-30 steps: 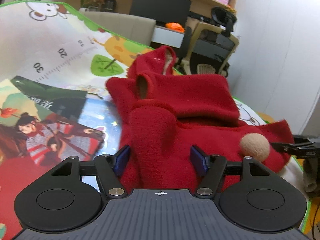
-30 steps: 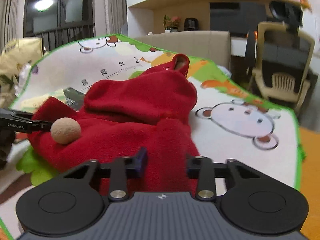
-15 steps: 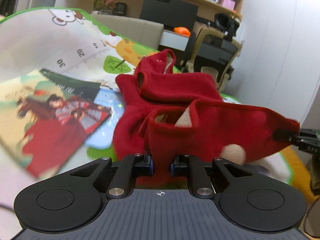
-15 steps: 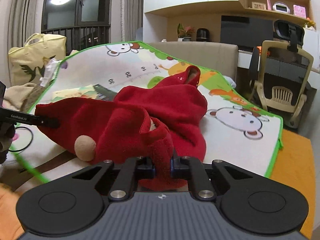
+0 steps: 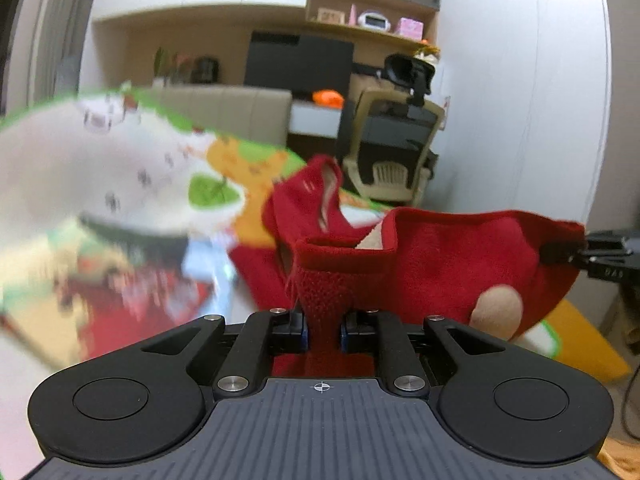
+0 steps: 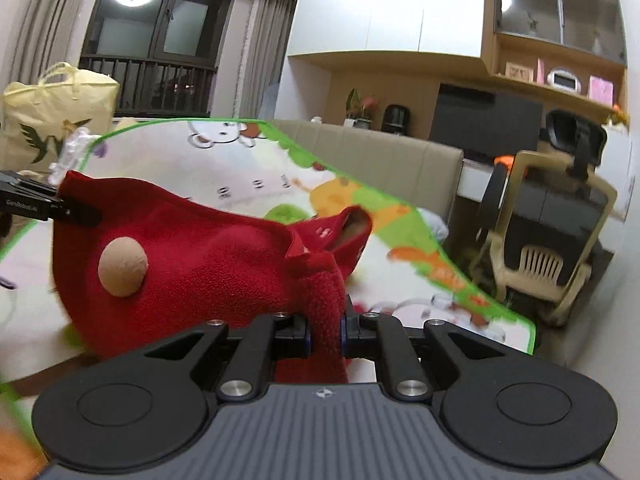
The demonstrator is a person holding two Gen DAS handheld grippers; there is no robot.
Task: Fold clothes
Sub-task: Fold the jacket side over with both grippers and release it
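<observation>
While both tongs are clamping it, the red fleece garment point(image 5: 440, 252) is hanging above the play mat point(image 6: 168, 160), sagging softly; I am gripping hem corners: left gripper point(image 5: 323, 330), right gripper point(image 6: 324, 334), far end at 12 o'clock.

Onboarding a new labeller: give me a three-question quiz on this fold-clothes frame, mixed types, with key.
1. True or false: the left gripper is open.
2. What does the right gripper hold?
A. play mat
B. red fleece garment
C. yellow bag
3. Fill in: the beige pom-pom sits on the ____ garment.

Key:
1. False; it is shut on the red fleece garment.
2. B; the garment is stretched between both grippers above the play mat.
3. red
</observation>
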